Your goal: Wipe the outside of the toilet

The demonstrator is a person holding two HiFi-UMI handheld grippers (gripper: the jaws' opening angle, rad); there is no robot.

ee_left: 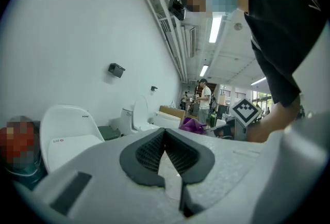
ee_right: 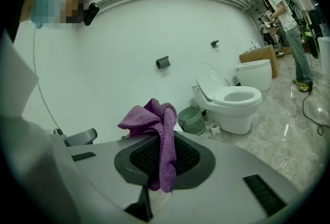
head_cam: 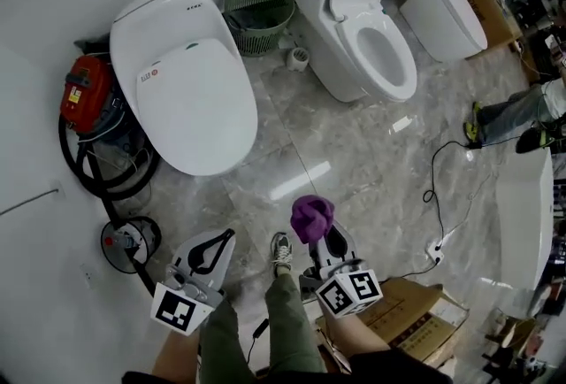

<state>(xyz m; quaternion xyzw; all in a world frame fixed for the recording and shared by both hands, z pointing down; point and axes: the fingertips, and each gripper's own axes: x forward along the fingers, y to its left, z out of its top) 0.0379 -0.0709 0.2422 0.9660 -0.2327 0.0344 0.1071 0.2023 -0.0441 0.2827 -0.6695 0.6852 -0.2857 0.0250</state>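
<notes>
The right gripper's [ee_right: 164,155] 2 jaws pinch a purple cloth [ee_right: 153,121], which bunches above them (1 fold hangs down between the pads). The left gripper's [ee_left: 165,132] jaws are pressed together at the tips, with nothing between them. Both are held over the marble floor [head_cam: 354,152], well apart from 2 white toilets at the wall: a closed-lid toilet [head_cam: 181,81] at left and an open-seat toilet [head_cam: 371,33] at right, with a green basket [head_cam: 258,15] between them.
</notes>
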